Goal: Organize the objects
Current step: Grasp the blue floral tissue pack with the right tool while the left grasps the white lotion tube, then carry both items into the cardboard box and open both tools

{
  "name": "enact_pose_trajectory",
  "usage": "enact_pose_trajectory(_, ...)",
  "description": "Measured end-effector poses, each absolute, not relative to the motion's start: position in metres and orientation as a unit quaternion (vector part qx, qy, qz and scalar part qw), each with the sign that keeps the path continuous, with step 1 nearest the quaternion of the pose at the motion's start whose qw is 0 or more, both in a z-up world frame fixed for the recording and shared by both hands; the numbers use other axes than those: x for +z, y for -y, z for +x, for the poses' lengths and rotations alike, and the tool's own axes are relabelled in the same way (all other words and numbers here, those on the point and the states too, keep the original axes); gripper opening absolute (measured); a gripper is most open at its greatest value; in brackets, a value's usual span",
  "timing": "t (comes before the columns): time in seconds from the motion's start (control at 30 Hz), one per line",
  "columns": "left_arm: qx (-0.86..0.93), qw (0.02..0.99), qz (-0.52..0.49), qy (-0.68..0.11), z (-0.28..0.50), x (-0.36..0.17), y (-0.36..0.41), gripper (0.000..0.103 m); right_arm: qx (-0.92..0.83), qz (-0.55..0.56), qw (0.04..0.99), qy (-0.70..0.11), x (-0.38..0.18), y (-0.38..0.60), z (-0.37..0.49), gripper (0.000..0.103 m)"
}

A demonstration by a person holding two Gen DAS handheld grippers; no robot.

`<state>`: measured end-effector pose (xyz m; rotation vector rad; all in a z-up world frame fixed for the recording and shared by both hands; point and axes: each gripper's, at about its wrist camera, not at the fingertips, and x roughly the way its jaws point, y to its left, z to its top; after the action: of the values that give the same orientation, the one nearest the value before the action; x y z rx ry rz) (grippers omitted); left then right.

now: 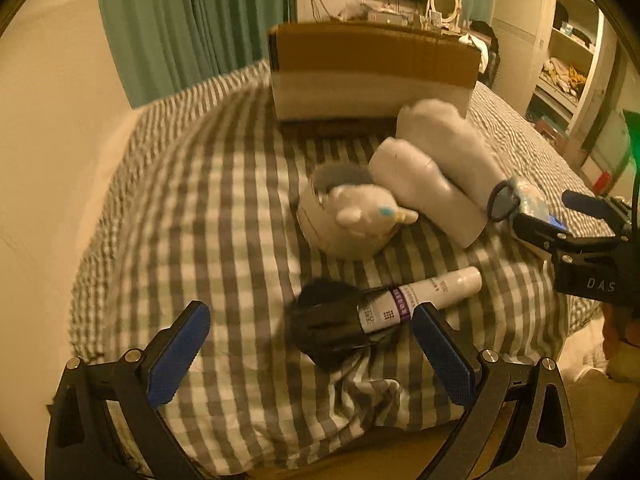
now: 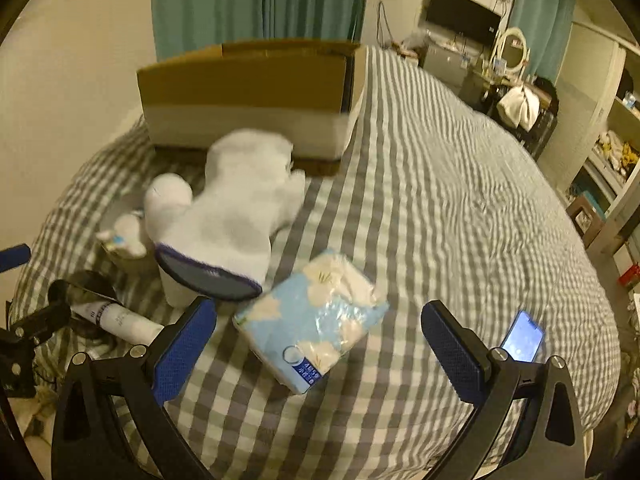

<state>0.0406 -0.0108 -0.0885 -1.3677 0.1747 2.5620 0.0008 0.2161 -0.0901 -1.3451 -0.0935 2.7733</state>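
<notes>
Both hand-held grippers spread and empty over the bed (image 2: 440, 184): left hand-held gripper (image 1: 310, 320) risks nudging white tube (image 1: 432, 292) rolling; right hand-held gripper (image 2: 320, 324) risks slipping on glossy tissue pack (image 2: 312, 320).

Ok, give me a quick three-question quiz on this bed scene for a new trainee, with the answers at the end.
1. True or false: the right gripper is shut on the tissue pack.
2. What lies nearest the left gripper? A) phone B) white tube C) cardboard box
3. Fill in: the phone lies on the ____ bedspread.

Key:
1. False; both grippers are open and hold nothing.
2. B, the white tube, lying beside a black item.
3. Striped; the cardboard box stands on it too.
</notes>
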Motion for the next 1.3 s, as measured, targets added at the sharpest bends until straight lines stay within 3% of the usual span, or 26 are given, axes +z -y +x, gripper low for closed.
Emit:
enact_pose_trajectory(0.07, 0.871, 0.116, -0.475, -0.051, 0.037, -0.094, 0.014, 0.095, 0.895, -0.445, 0.02, 0.027, -0.098, -0.216, -0.003, 0.103)
enact_pose_trajectory(0.13, 0.863, 0.123, -0.488, -0.038, 0.034, -0.101, 0.018, 0.078, 0.892, -0.452, 0.014, 0.017, -0.105, -0.219, -0.006, 0.103)
enact_pose_trajectory(0.3, 0.846, 0.162, -0.507, -0.016, 0.034, -0.109, 0.016, 0.046, 0.884, -0.466, 0.02, 0.005, -0.116, -0.228, -0.011, 0.103)
enact_pose_trajectory(0.33, 0.847, 0.164, -0.505, -0.019, 0.035, -0.107, 0.015, 0.045, 0.885, -0.466, 0.018, 0.003, -0.117, -0.228, -0.01, 0.102)
enact_pose_trajectory(0.4, 0.85, 0.166, -0.499, -0.028, 0.038, -0.105, 0.012, 0.042, 0.886, -0.464, 0.012, -0.001, -0.116, -0.227, -0.01, 0.088)
enact_pose_trajectory(0.73, 0.881, 0.156, -0.444, -0.042, 0.021, -0.062, 0.013, 0.041, 0.909, -0.418, -0.011, 0.003, -0.083, -0.223, -0.01, 0.086)
enact_pose_trajectory(1.07, 0.911, 0.187, -0.366, -0.039, -0.036, 0.014, -0.002, 0.041, 0.931, -0.365, -0.015, 0.004, -0.037, -0.228, -0.04, 0.086)
enact_pose_trajectory(1.3, 0.916, 0.177, -0.353, -0.066, -0.079, 0.034, -0.013, 0.041, 0.945, -0.325, -0.024, 0.01, 0.005, -0.227, -0.062, 0.086)
